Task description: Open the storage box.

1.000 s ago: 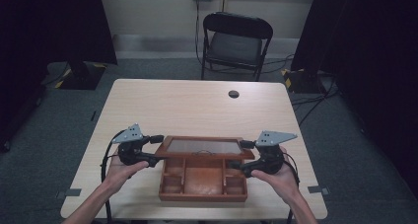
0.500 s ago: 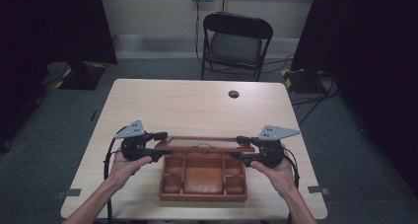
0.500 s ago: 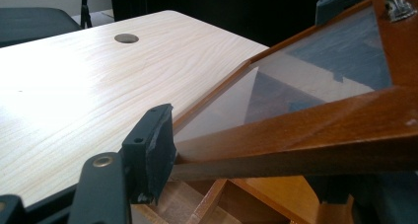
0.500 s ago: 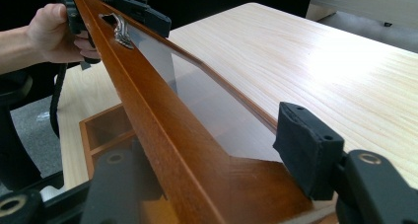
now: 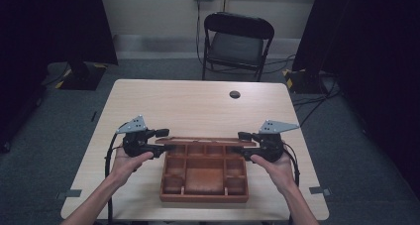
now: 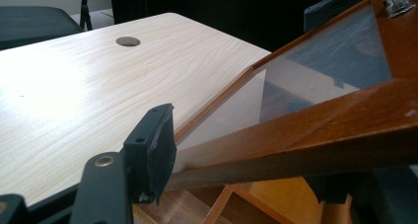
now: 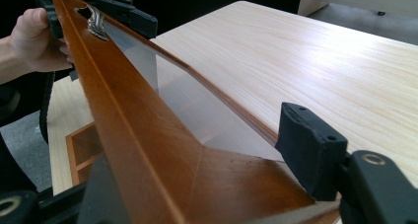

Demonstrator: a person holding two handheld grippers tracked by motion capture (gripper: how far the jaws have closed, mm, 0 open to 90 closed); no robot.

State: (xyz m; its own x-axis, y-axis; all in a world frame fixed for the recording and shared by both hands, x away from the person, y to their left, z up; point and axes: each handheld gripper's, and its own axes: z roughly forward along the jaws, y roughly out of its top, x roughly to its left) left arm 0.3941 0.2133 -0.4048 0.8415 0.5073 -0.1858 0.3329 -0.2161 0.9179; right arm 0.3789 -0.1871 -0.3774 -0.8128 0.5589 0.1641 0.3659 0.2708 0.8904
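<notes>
My left gripper [image 5: 166, 146] and right gripper [image 5: 236, 148] each clamp an end of the glass lid [image 6: 315, 86], raised upright at the box's [image 5: 204, 175] twelve o'clock edge; fully opening remains.

The table [image 5: 198, 106] is pale blond wood with fine grain lines, and a small dark round hole [image 5: 235, 94] sits near its far edge. The compartment box [image 5: 204, 175] is reddish-brown varnished wood; its lid [image 7: 148, 135] has the same warm brown frame around a clear pane. Each hand-held gripper, left [image 5: 166, 140] and right [image 5: 241, 142], is black with a grey plate on top. The chair [image 5: 236, 41] beyond is black, on a grey floor [image 5: 356, 150].
</notes>
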